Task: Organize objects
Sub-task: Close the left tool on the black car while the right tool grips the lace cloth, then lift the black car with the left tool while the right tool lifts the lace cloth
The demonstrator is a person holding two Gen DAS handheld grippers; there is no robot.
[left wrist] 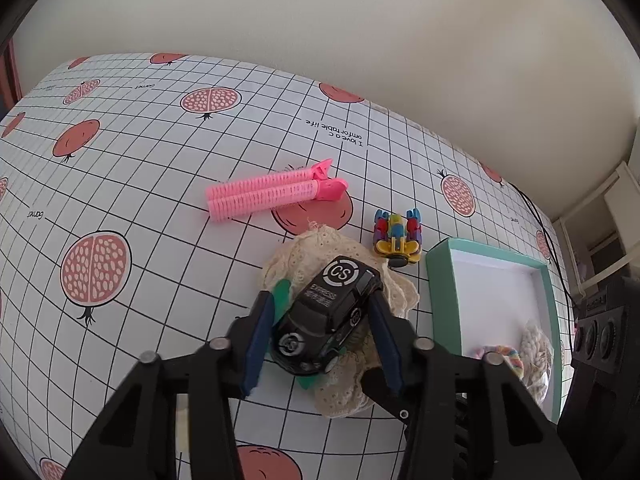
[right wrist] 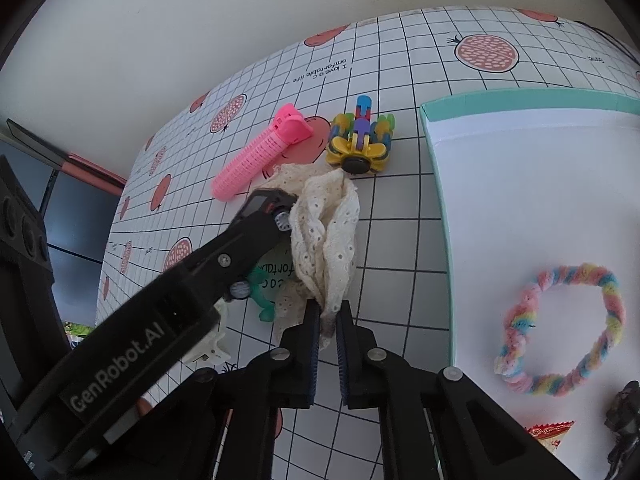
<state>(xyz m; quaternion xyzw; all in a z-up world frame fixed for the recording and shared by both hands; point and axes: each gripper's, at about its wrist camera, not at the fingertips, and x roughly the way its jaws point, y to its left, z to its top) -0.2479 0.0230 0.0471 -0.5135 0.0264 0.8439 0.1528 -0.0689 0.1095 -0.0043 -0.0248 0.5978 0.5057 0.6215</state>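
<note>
In the teal box: a rainbow scrunchie. Left tongs clamp a black toy car; right tongs pinch lace cloth.

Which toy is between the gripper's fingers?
The black toy car, between the left gripper's fingers. The colourful block toy sits alone nearer the box.

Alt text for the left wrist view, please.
The left gripper straddles a black toy car lying on a cream lace cloth. Beyond lie a pink hair roller clip and a colourful block toy, with a teal-rimmed box at right.
</note>
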